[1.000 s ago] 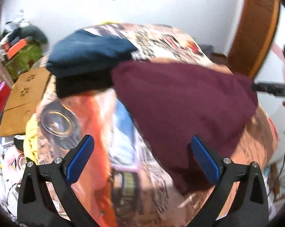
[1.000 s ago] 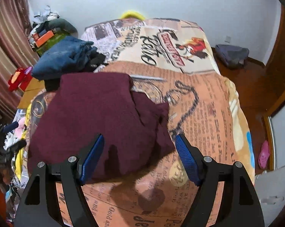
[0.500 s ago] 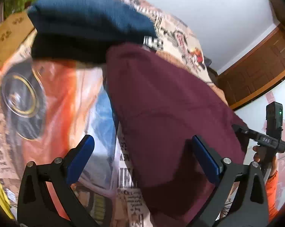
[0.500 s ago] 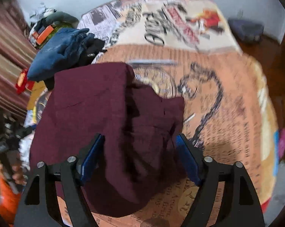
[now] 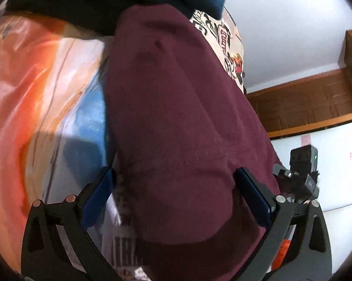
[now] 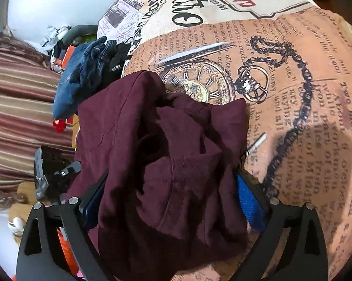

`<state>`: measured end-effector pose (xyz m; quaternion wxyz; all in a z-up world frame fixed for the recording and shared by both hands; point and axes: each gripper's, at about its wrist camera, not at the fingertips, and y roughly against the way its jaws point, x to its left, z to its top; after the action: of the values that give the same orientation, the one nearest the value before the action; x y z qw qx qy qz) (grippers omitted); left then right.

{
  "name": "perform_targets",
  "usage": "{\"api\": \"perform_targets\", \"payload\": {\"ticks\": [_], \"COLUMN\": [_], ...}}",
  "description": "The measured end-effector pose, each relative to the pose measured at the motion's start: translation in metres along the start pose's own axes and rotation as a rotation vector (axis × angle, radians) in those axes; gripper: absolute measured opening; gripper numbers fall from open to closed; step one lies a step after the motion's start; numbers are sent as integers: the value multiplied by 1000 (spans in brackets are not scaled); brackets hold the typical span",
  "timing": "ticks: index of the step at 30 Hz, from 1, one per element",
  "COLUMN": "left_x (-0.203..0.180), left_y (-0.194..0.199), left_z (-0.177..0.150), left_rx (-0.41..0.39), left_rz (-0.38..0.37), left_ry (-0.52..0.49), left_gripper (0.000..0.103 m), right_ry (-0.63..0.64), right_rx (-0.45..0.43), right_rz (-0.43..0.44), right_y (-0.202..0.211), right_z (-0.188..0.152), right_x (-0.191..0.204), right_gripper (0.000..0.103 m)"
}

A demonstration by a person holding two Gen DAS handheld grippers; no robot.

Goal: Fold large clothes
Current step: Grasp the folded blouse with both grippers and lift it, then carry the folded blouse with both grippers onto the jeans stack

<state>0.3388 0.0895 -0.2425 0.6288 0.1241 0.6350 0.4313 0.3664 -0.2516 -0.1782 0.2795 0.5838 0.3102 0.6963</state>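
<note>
A printed blanket (image 6: pixel 292 75) covers the bed — newsprint text, a pocket watch (image 6: pixel 197 84) and chain. Blue jeans (image 6: pixel 82 75) lie heaped at its far-left edge; a striped curtain (image 6: pixel 19 107) hangs beyond. Wooden panelling (image 5: pixel 304 103) meets a white wall (image 5: pixel 281 23).

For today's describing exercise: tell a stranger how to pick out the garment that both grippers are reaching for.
Start at the bed cover printed with newspaper text and a pocket watch. On its left side, near a heap of dark blue clothes, lies the maroon garment, rumpled and partly folded. It is the only wine-red piece, and it lies between the open fingers of the left gripper and right gripper.
</note>
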Motion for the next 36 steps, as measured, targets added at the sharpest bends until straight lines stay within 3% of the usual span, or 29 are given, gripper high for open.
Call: {"api": "perform_targets", "payload": {"ticks": [4,6,7,9,12,18,24,29,36], "left_x": [-11,-16,-17,-17,-18,-27,-54,-89,-117], "left_y": [-9,-10,-6,-2,8,38,83,135,222], "left_z": [2,0,-3,-5,-7,-21,-35,-42,-5], "left_rx": [6,4,-2,-15,-34,-60,-115,-219,-383], "left_rz": [18,17,20,21,-1,-17,4,20,3], "left_ry": [-39,-57,-62,-73,-81,-112,-207,-312,-403], "left_gripper": [103,99,96,84,67,50,40,40,40], "right_ry": [-11,-2,10,25,17,32,72,158,266], "right_rx": [-7,-23,-41,-65,-72,-75,-75,-146,-273], "right_rz": [-9,-16,-23,-21,-14,-19,3,18,71], "right_y": [-1,4,7,14,20,27,31,49,78], "right_z": [2,1,-2,-4,-9,-28,-44,-47,-21], "right_x": [1,1,4,8,12,35,69,114,181], "right_gripper": [95,85,80,60,49,35,30,30,30]}}
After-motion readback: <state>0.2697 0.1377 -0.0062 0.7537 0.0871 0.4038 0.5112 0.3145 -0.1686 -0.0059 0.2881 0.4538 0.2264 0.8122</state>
